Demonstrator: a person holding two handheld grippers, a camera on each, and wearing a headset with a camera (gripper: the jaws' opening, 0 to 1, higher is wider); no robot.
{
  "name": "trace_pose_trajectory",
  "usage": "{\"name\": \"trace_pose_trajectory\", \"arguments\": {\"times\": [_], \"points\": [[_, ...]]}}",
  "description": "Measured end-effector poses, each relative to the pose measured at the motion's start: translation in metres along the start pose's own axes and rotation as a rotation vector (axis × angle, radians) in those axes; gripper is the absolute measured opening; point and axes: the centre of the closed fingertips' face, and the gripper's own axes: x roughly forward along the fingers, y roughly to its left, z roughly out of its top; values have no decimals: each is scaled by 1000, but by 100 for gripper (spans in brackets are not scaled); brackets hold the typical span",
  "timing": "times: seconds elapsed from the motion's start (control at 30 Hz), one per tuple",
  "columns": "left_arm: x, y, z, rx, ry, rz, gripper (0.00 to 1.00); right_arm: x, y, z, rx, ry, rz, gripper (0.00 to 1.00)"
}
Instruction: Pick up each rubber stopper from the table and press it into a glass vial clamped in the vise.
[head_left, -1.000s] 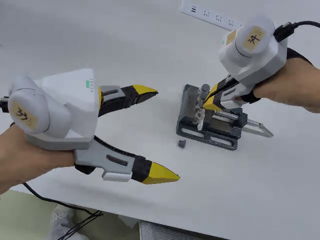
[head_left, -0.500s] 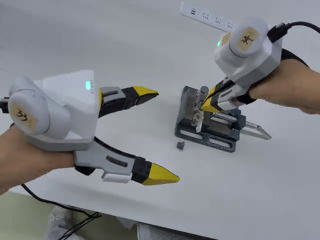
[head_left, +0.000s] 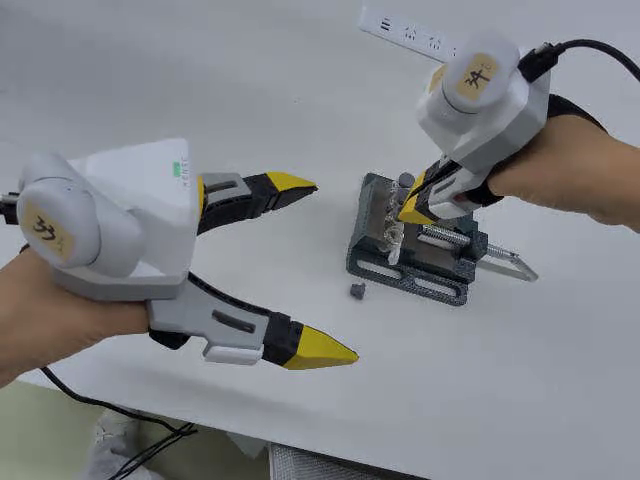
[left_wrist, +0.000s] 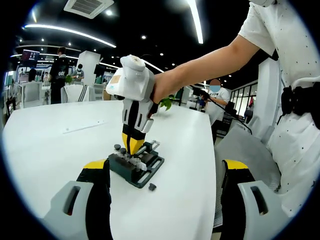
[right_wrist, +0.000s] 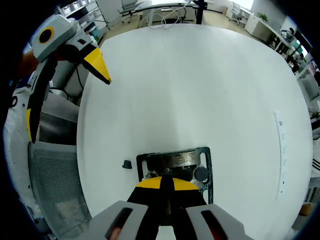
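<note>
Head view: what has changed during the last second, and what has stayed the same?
The right gripper, jaws shut, leaned a little toward the picture's left above the vise, its tips staying at the vise top. Nothing was taken or released. The open left gripper, the loose stopper and the vise stayed as they were.

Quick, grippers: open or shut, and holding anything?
Left gripper: open, empty.
Right gripper: shut over the vise; whether it holds anything cannot be told.
</note>
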Motion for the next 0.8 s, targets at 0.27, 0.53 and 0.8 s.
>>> {"name": "trace_pose_trajectory", "arguments": {"times": [0.27,0.53,0.8], "points": [[0,-1,-1,-2,2,0,91,0,1,1,-21,21,2,1],[-2,1,-1,-4,0,10,91,2,1,3,-13,32,29,1],[-1,0,0,-3,-1,4,91,3,1,1,-27,51,26,1]]}}
